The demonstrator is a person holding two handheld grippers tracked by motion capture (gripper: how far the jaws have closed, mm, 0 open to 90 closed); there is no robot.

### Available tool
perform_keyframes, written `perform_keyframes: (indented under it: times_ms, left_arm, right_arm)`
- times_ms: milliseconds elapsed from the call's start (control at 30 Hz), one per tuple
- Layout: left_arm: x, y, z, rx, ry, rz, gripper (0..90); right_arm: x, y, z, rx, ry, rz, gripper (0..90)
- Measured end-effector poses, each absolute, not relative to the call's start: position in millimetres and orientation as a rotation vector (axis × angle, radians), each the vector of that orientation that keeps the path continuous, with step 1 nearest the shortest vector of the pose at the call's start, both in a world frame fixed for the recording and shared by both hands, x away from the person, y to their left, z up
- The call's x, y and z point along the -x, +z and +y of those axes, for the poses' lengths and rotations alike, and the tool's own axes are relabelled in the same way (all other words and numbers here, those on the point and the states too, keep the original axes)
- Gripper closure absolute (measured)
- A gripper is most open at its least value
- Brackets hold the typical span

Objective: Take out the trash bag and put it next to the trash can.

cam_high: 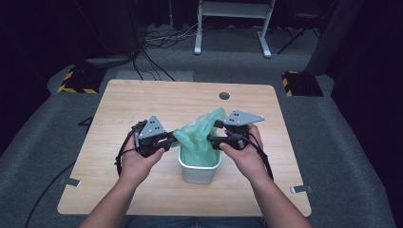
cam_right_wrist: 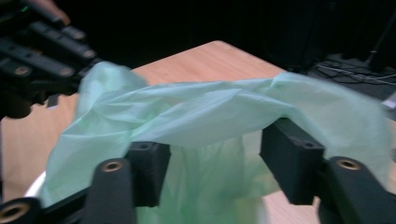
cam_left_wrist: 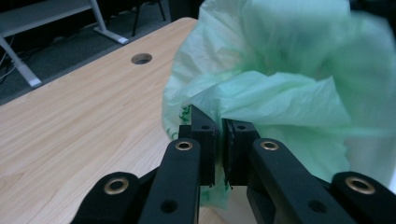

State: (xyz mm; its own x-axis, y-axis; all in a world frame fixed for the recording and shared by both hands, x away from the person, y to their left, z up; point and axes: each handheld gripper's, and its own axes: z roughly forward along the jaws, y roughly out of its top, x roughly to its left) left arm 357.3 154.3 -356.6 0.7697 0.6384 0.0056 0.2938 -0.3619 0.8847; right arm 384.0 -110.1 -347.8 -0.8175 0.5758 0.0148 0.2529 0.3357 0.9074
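Was lining the white bin (cam_high: 199, 172) with the green bag (cam_high: 199, 137), left claw (cam_high: 172, 138) clamped on its rim, right claw (cam_high: 212, 137) spread; next, likely regrip and stretch over

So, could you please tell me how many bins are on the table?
1: a white bin near the table's front middle, lined with a green bag. None seem hidden.

Bag (cam_high: 202, 137) in bin (cam_high: 199, 172), mid-table (cam_high: 142, 99); grippers flank it left, right.
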Motion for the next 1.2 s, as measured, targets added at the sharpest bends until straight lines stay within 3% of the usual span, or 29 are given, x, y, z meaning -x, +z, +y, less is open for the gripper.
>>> perform_keyframes:
  times_ms: [267,533,633,733,867,933,1000,1100,1200]
  left_arm:
    - [-358,-349,142,-1.958,0.431,0.669,86.8]
    - [-353,-348,136,-1.967,0.409,0.609,88.8]
    - [-351,-349,136,-1.973,0.405,0.606,88.9]
    - [-351,-352,138,-1.97,0.392,0.618,88.0]
    - [-351,-356,142,-1.948,0.399,0.649,79.2]
    - [-350,-357,147,-1.928,0.434,0.669,65.5]
    - [-349,-358,153,-1.913,0.441,0.685,60.7]
    - [-348,-359,163,-1.897,0.467,0.72,46.3]
    - [-347,-362,170,-1.894,0.457,0.735,39.1]
  right_arm:
    - [-385,-354,-83,-0.626,1.381,2.445,26.1]
    - [-392,-364,-63,-0.602,1.288,2.542,26.8]
    - [-394,-366,-62,-0.617,1.283,2.574,33.0]
    - [-394,-367,-61,-0.589,1.252,2.644,56.3]
    - [-391,-368,-60,-0.564,1.235,2.701,84.3]
    - [-390,-368,-60,-0.552,1.239,2.697,88.1]
    - [-390,-366,-62,-0.554,1.266,2.698,89.4]
    - [-389,-363,-66,-0.573,1.304,2.677,89.9]
    - [-388,-359,-69,-0.577,1.335,2.655,89.9]
